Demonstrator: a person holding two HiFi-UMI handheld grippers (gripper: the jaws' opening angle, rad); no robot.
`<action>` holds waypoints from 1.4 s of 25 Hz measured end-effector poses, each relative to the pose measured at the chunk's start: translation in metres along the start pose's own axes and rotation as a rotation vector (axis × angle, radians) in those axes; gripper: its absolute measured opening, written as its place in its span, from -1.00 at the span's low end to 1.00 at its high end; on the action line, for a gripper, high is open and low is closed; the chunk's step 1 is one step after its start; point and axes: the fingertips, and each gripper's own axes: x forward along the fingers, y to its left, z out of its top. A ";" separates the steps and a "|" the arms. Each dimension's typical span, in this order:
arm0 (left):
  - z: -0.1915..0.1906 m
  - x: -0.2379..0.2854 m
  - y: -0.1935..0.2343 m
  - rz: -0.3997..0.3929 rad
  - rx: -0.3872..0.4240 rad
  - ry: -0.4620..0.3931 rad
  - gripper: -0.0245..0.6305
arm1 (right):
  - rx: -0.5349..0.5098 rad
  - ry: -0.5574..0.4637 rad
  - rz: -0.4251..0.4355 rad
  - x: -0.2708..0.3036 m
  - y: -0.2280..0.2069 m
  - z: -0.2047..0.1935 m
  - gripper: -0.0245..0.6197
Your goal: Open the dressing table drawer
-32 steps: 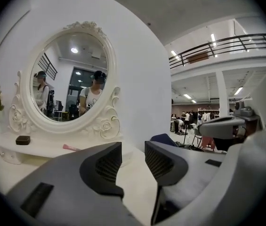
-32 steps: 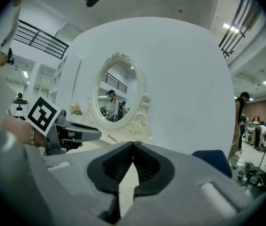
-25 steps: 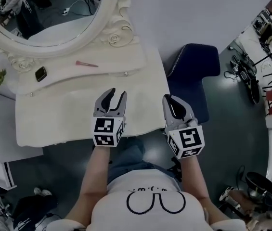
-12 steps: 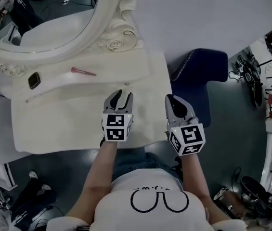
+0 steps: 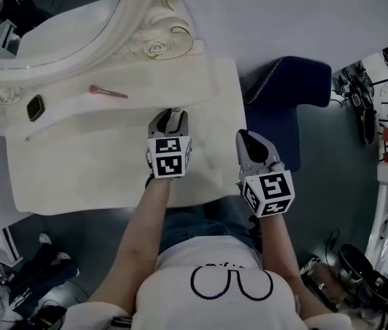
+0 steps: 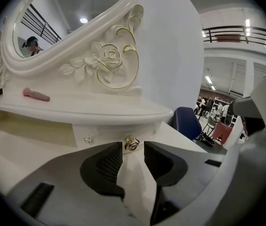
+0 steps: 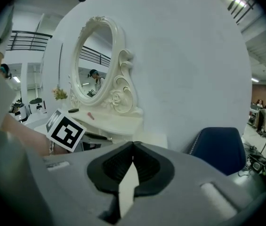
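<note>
Drawer point(image 6: 105, 134) is shut; left gripper point(image 5: 169, 117) jaws parted, knob point(image 6: 132, 143) at 12 o'clock, not yet gripped; right gripper point(image 5: 246, 140) jaws closed, empty

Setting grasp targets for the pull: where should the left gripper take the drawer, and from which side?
The small gold knob on the drawer front. It juts out of a flat panel, so come straight from the front, level, one jaw each side. The left gripper is open and lined up, knob just beyond its tips.
</note>
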 end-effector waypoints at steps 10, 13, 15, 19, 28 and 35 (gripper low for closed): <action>0.003 0.004 0.001 0.033 -0.021 0.026 -0.66 | -0.017 -0.008 0.035 0.008 -0.013 0.000 -0.91; 0.002 0.001 0.001 0.030 -0.023 0.037 -0.66 | -0.028 -0.015 0.048 0.011 -0.012 0.004 -0.91; 0.001 0.000 -0.001 0.029 -0.026 0.040 -0.66 | -0.034 -0.021 0.056 0.012 -0.012 0.005 -0.91; -0.002 -0.004 -0.006 0.028 -0.033 0.043 -0.66 | -0.042 -0.026 0.066 0.014 -0.011 0.008 -0.91; -0.010 -0.016 -0.010 0.031 -0.031 0.042 -0.66 | -0.052 -0.023 0.086 0.010 -0.003 0.002 -0.91; -0.021 -0.026 -0.018 0.029 -0.036 0.057 -0.66 | -0.052 -0.019 0.096 0.009 0.001 0.000 -0.91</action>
